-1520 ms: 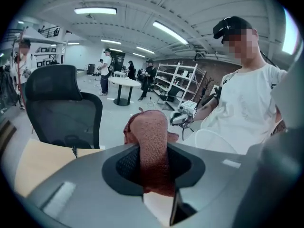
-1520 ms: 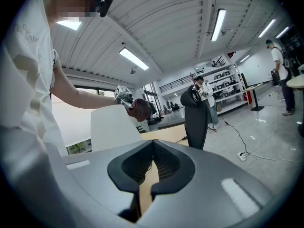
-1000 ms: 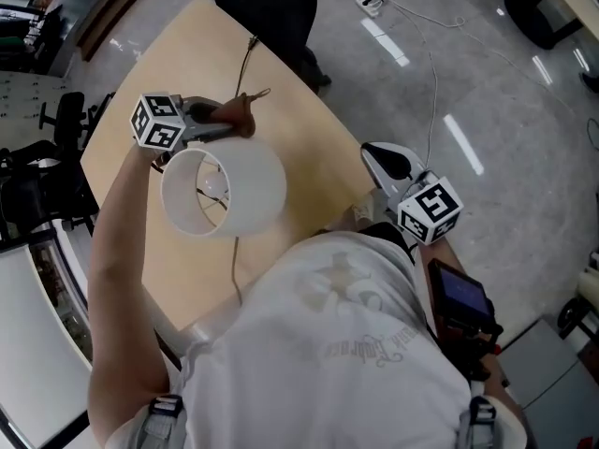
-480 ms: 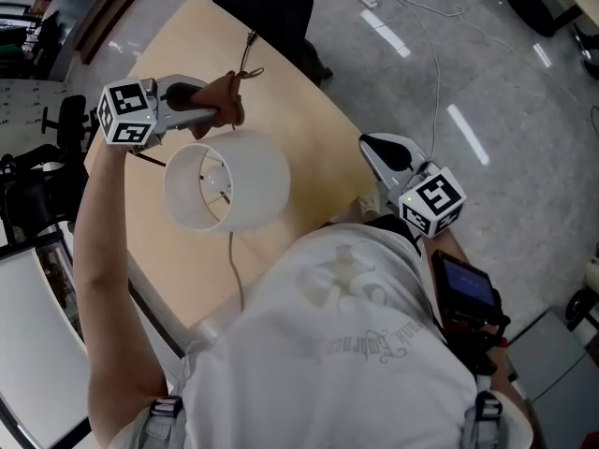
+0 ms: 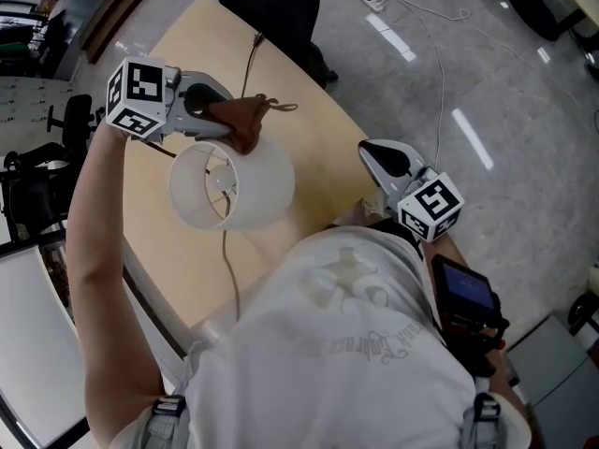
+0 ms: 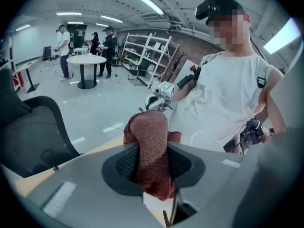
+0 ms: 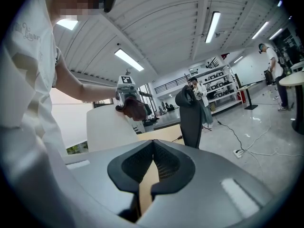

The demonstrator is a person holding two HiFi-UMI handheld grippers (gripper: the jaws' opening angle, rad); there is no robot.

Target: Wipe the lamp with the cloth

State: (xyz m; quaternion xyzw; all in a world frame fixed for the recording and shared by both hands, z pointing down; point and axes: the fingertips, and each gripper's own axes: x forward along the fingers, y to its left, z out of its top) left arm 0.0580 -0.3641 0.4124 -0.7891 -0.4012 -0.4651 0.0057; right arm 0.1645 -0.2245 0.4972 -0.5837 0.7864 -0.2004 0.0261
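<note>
1. Head view: your left claw point(image 5: 220, 120) grips the brown cloth point(image 5: 245, 122), which hangs from its tip onto the far rim of the white lamp point(image 5: 248, 190). The shade stands upright with its long axis vertical and its open top facing you. Bare surface point(image 5: 314, 143) lies between the lamp and your right claw point(image 5: 379, 157), which sits at the surface's edge.
2. Left gripper view: the pads of the left claw point(image 6: 152, 160) pinch the cloth point(image 6: 151, 144), which bunches up past the tips.
3. Right gripper view: your right claw point(image 7: 152, 163) has its jaws together and holds nothing. The lamp point(image 7: 107, 127) stands ahead and left of it, with the cloth point(image 7: 134, 109) at the shade's top corner. Open surface point(image 7: 164, 134) runs ahead, and a chair point(image 7: 190, 110) stands beyond its far edge.
</note>
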